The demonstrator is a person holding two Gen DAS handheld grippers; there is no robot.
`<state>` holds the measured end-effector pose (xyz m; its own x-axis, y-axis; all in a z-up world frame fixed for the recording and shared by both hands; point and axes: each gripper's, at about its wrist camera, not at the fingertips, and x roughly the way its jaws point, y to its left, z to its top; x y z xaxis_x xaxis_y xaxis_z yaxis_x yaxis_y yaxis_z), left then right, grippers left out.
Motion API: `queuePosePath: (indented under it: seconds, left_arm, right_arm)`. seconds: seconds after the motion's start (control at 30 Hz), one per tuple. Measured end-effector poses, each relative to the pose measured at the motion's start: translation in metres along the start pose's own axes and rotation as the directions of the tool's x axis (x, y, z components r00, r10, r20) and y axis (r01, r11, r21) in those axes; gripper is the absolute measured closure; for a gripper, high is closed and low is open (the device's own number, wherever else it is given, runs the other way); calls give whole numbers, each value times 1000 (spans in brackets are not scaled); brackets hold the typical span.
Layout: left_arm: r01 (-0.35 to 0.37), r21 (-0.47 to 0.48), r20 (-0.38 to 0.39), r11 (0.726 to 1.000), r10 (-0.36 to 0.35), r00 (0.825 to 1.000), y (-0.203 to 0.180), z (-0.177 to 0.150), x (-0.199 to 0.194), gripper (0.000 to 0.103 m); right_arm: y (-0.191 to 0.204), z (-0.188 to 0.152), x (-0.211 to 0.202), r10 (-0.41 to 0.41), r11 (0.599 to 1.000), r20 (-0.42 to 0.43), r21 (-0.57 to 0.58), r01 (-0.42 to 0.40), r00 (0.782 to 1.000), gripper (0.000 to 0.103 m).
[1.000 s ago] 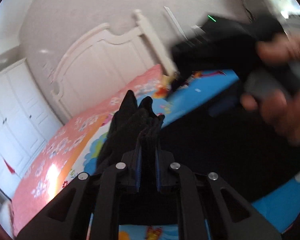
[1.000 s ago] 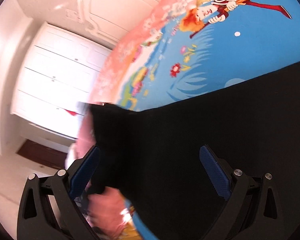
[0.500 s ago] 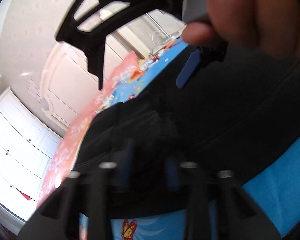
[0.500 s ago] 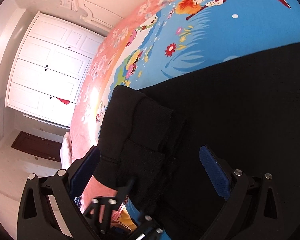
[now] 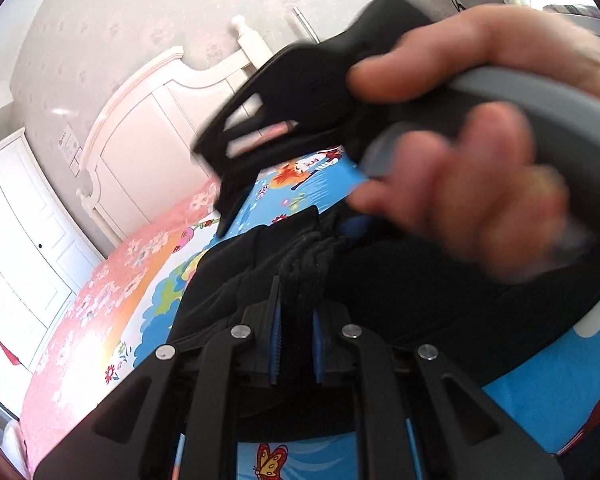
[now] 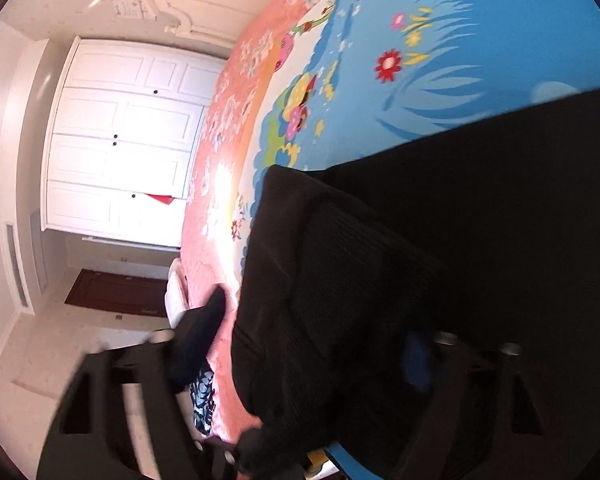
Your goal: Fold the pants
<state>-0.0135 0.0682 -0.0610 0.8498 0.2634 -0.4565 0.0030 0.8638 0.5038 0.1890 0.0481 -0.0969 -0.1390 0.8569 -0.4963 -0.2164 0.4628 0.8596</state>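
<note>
Black pants [image 5: 420,300] lie spread on a cartoon-print bed sheet [image 6: 480,40]. In the left wrist view my left gripper [image 5: 296,320] is shut on a bunched black fold of the pants that stands up between its blue pads. A hand [image 5: 480,184] holds the right gripper close above and to the right, blurred. In the right wrist view my right gripper [image 6: 308,344] straddles the folded edge of the pants [image 6: 340,260], and its jaws are closing. The left finger [image 6: 200,336] is still off the cloth, with pink sheet showing between them.
A white headboard [image 5: 148,128] stands at the far end of the bed. White wardrobe doors [image 6: 120,140] and a dark wooden door [image 6: 116,292] lie beyond the bed's left side. The pink flowered part of the sheet [image 5: 100,300] runs along that edge.
The right gripper's jaws have narrowed around the folded pants edge and it has shifted with blur. The left gripper stays clamped on the bunched cloth.
</note>
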Motion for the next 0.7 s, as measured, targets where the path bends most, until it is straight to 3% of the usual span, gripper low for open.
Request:
queuePosePath:
  seconds: [0.03,0.13,0.23,0.37,0.53,0.7]
  left_arm:
    - [-14,8,2,1000,14,1000,-10,-1,-6,92]
    - [-32,15,18,999,32,999,-13,6,-10,92]
    - [-8,24,68,1000,6,998,-24,20,-19,92]
    - [72,77,136,994,-82,987,-76,46,-30,92]
    - [168,142,85,976,-181,980,-137,47,-14,92]
    - [153,188,78,970,-170,982,-153,45,-23,92]
  right_arm:
    - [1,2,5,-28,1000,-9,-6,28,1000,64]
    - [3,-3,-8,-25,999,15,-37,26,1000,77]
    - [9,-6,-46,-37,994,75,-101,45,997,78]
    - [-7,-17,-109,-102,979,168,-158,129,981,80]
    - [-79,-28,-142,-174,983,198,-26,183,965,82]
    - [-91,-34,-162,-146,987,220,-36,158,964,84]
